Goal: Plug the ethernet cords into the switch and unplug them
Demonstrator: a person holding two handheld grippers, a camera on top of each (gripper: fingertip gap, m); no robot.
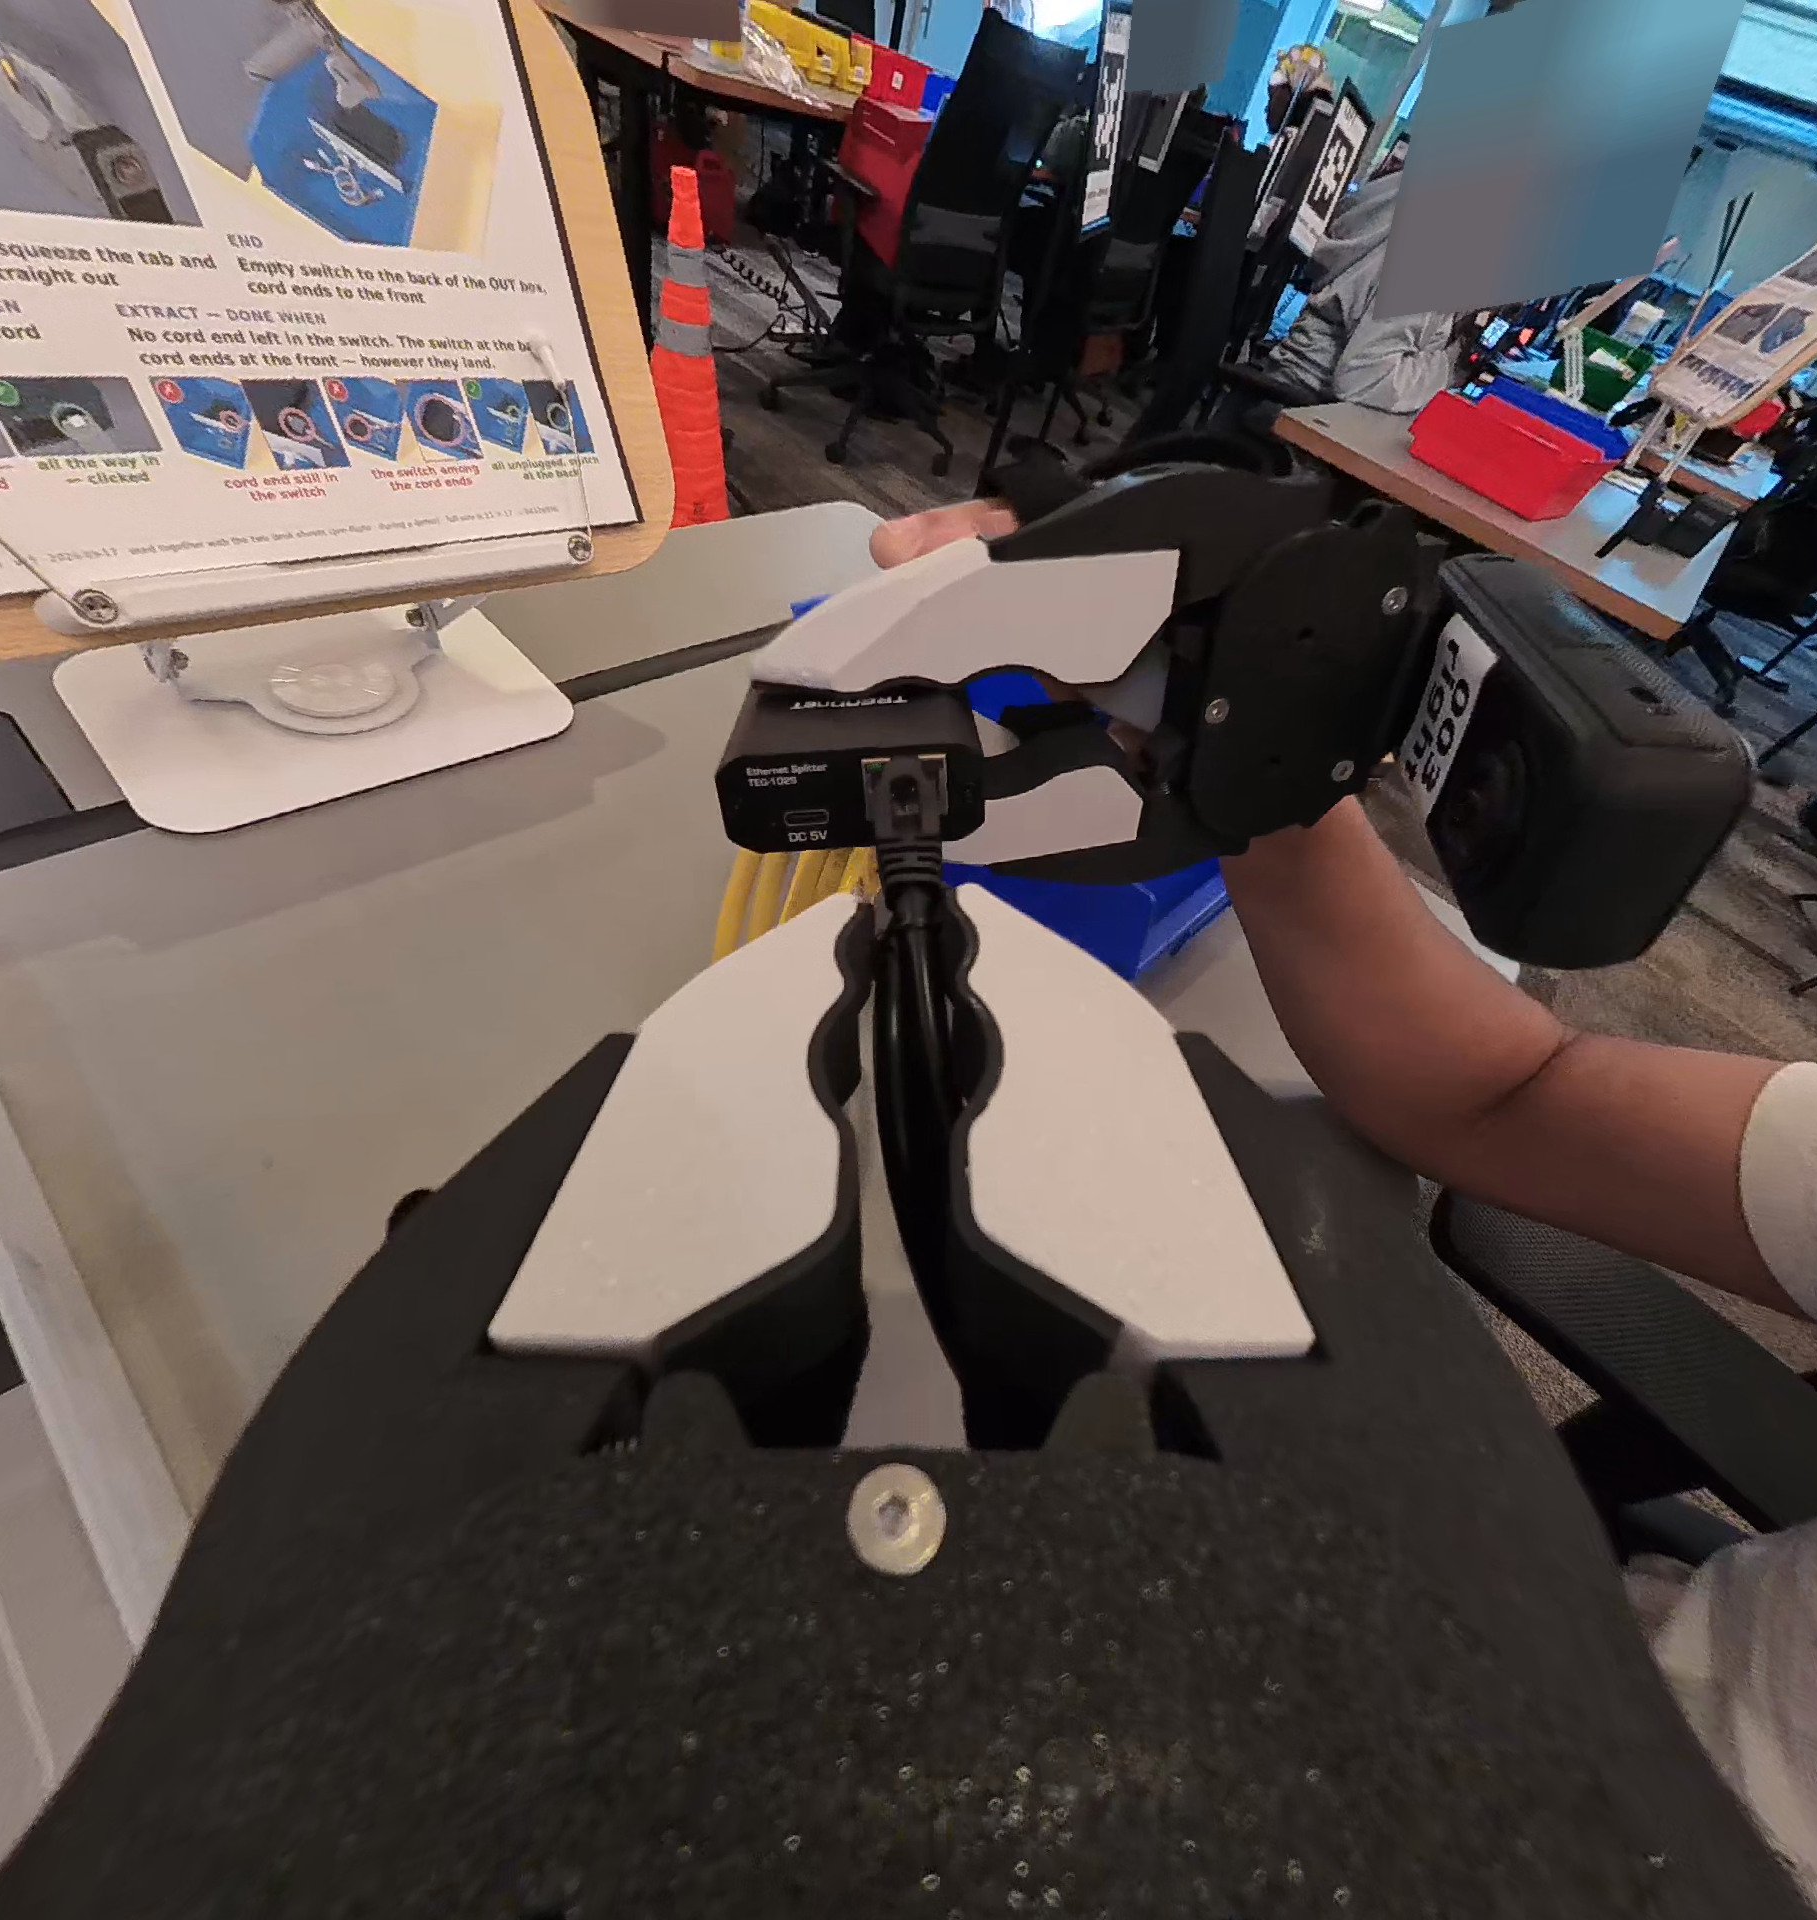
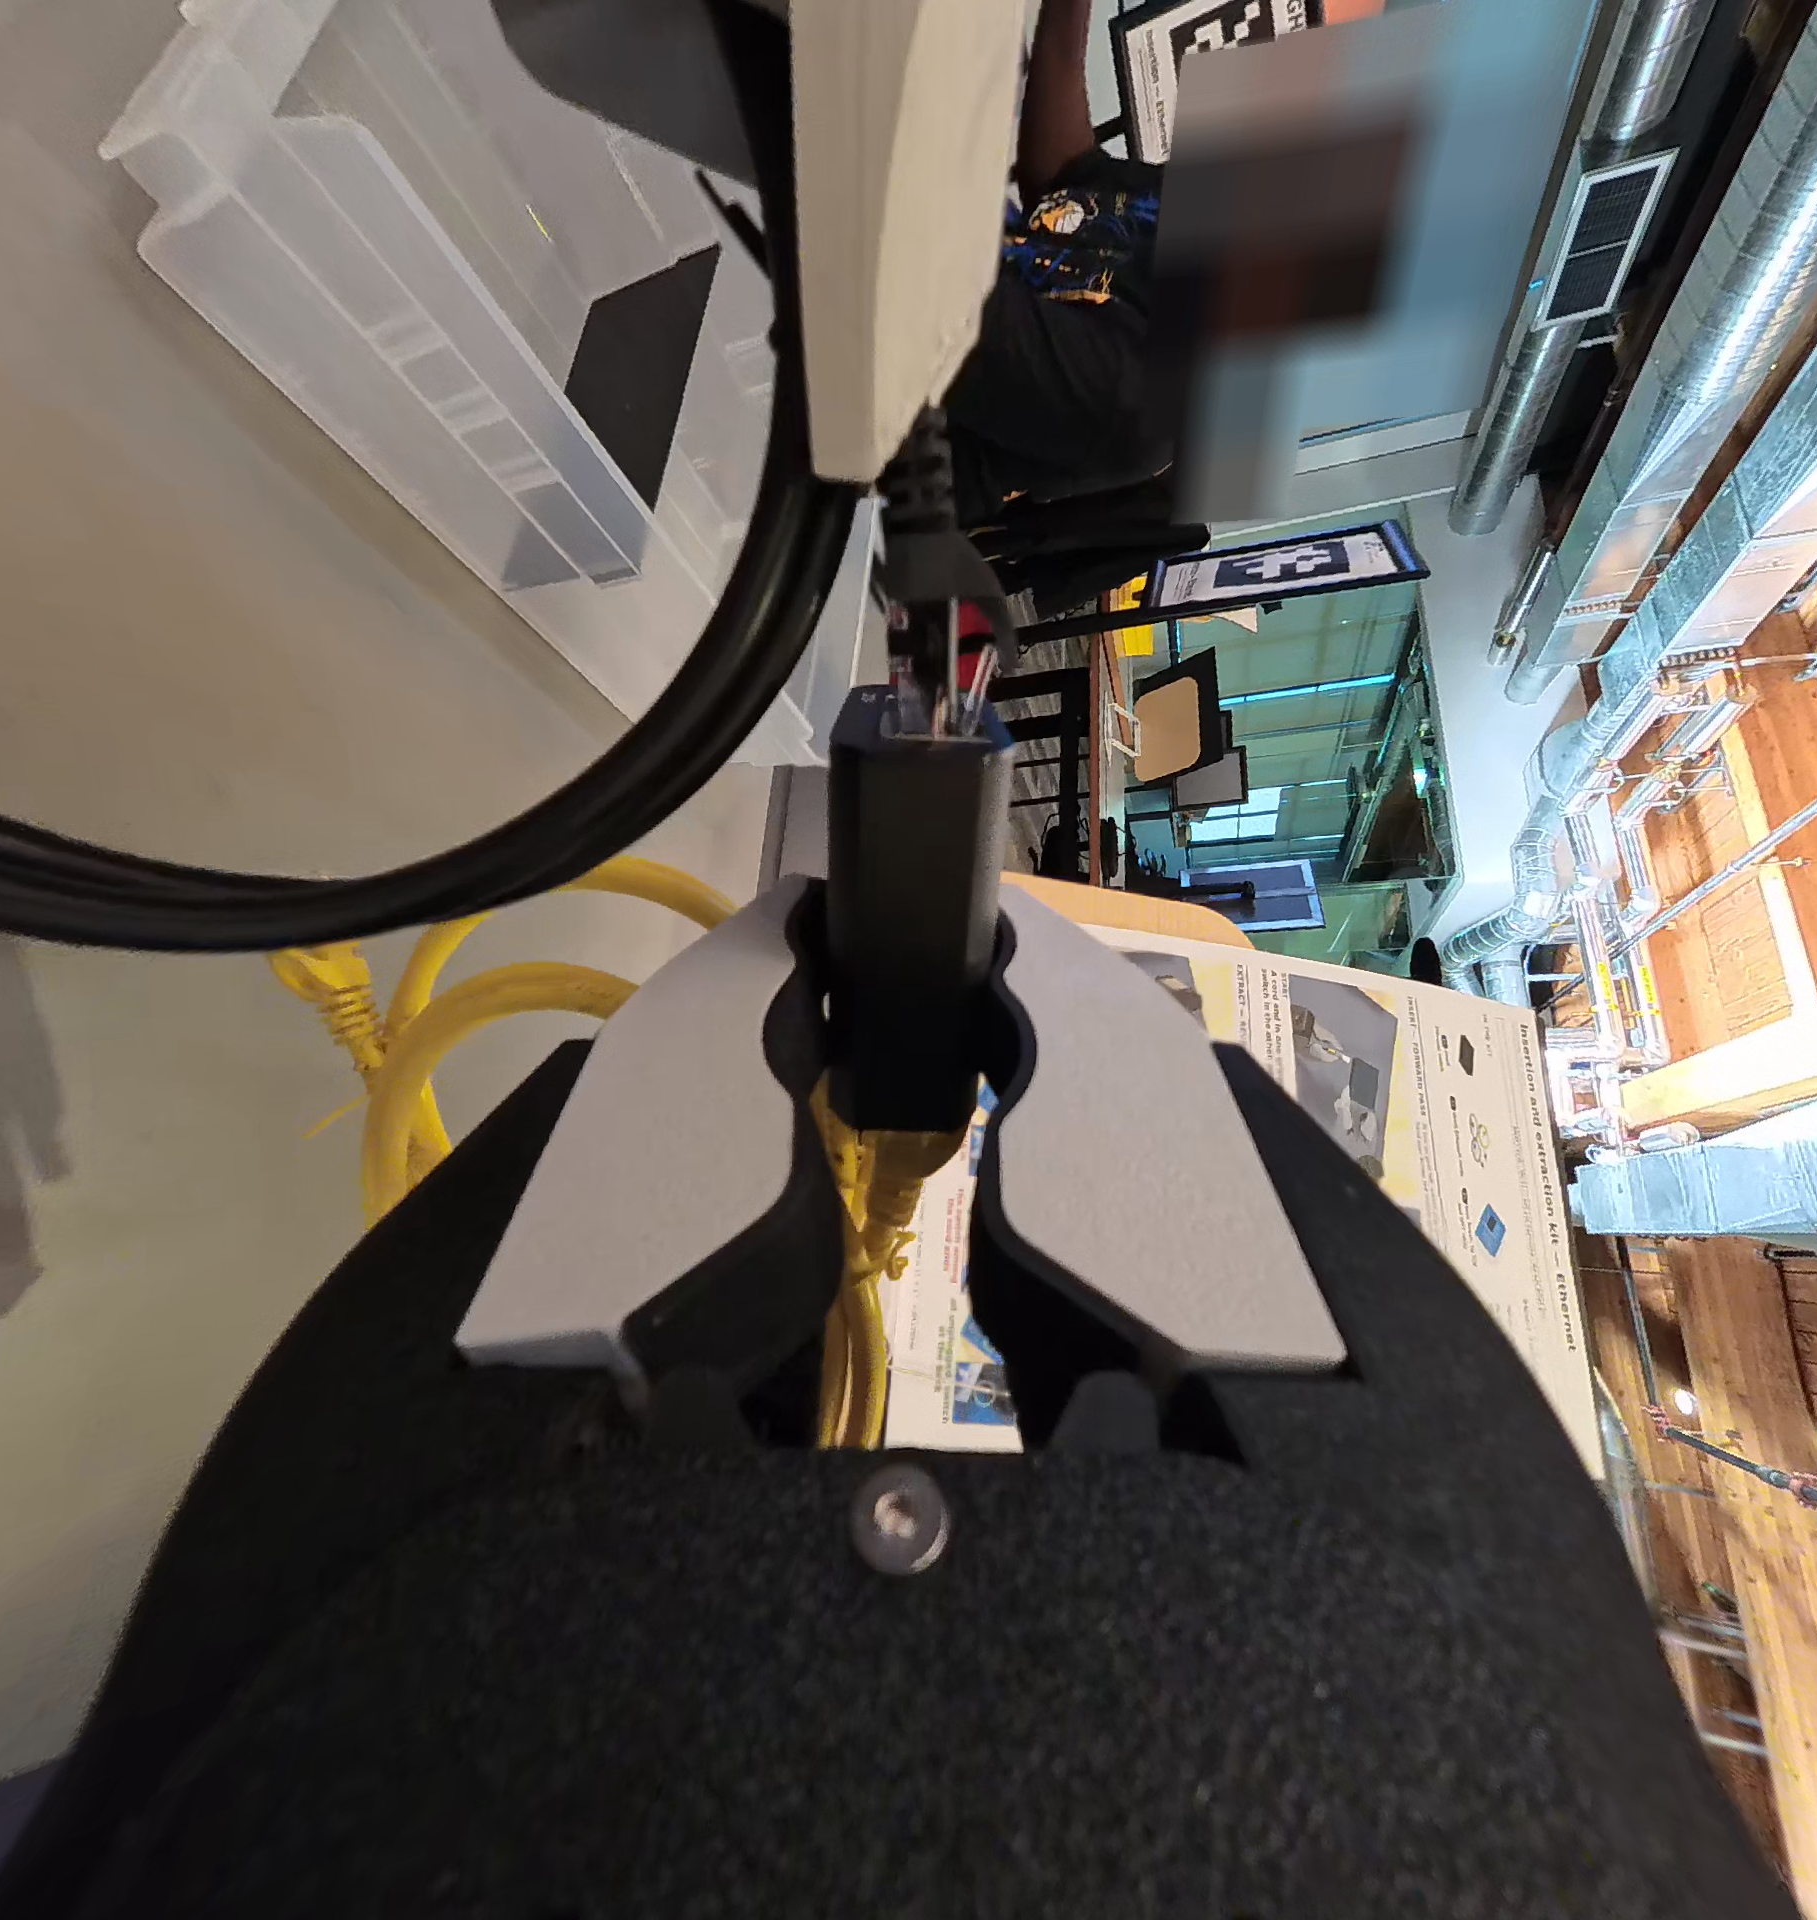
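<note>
A: Office room, grey table (image 1: 260,935). Items?

B: Right gripper (image 1: 945,748) clamped on black switch (image 1: 842,769), held above table. Left gripper (image 1: 909,914) closed on black cord (image 1: 919,1060) just behind its plug (image 1: 899,800), which sits in the switch port.

A: Progress?

B: Judged: black cord seated or near seated. Yellow cords (image 2: 436,1018) lie under the switch, at least one end loose. Unplugging appears not begun.

A: Writing?

B: White lettering on switch; printed instruction sheet (image 1: 260,312) on stand. Contents not recorded.
</note>
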